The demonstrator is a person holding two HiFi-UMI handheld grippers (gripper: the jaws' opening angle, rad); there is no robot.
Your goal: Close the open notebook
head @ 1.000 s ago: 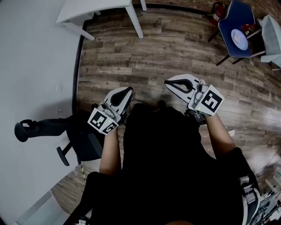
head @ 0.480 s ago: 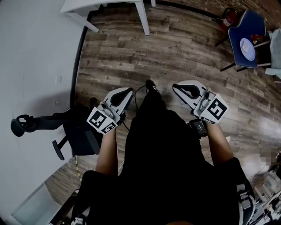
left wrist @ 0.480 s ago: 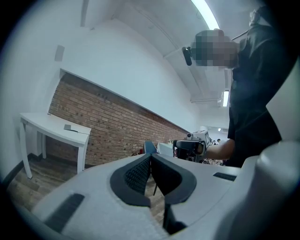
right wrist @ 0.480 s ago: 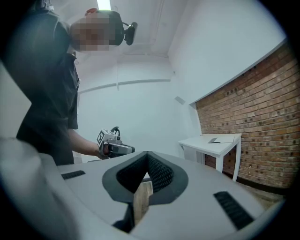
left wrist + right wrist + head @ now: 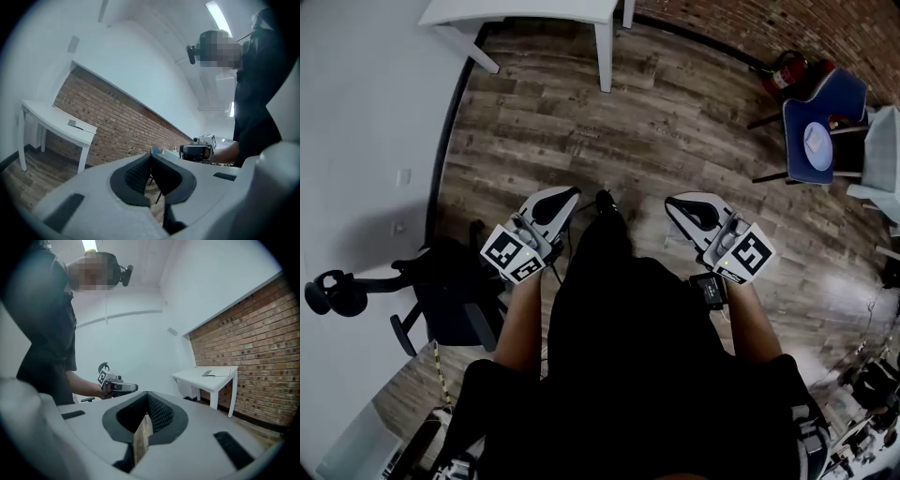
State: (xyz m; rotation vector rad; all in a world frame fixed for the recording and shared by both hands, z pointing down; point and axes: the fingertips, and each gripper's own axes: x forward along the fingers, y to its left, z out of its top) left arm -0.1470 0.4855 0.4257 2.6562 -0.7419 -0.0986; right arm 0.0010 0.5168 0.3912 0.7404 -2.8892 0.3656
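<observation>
The notebook (image 5: 213, 373) lies as a flat grey shape on a white table (image 5: 220, 380) against the brick wall, far ahead of both grippers. It also shows small on the table in the left gripper view, notebook (image 5: 75, 124). In the head view only the table's near edge (image 5: 525, 11) shows at the top. My left gripper (image 5: 555, 195) and right gripper (image 5: 677, 202) are held out in front of the person's body over the wood floor. Both are shut with nothing in them, left gripper (image 5: 151, 154) and right gripper (image 5: 147, 395).
A black office chair (image 5: 450, 300) stands close at the left by the white wall. A blue chair (image 5: 820, 122) with a white item on its seat and a red fire extinguisher (image 5: 783, 67) stand at the right. Wood floor (image 5: 656, 112) lies between me and the table.
The person has walked forward: the floor, black chair and blue chair have slid down the head view. Both grippers travelled along and stayed shut.
</observation>
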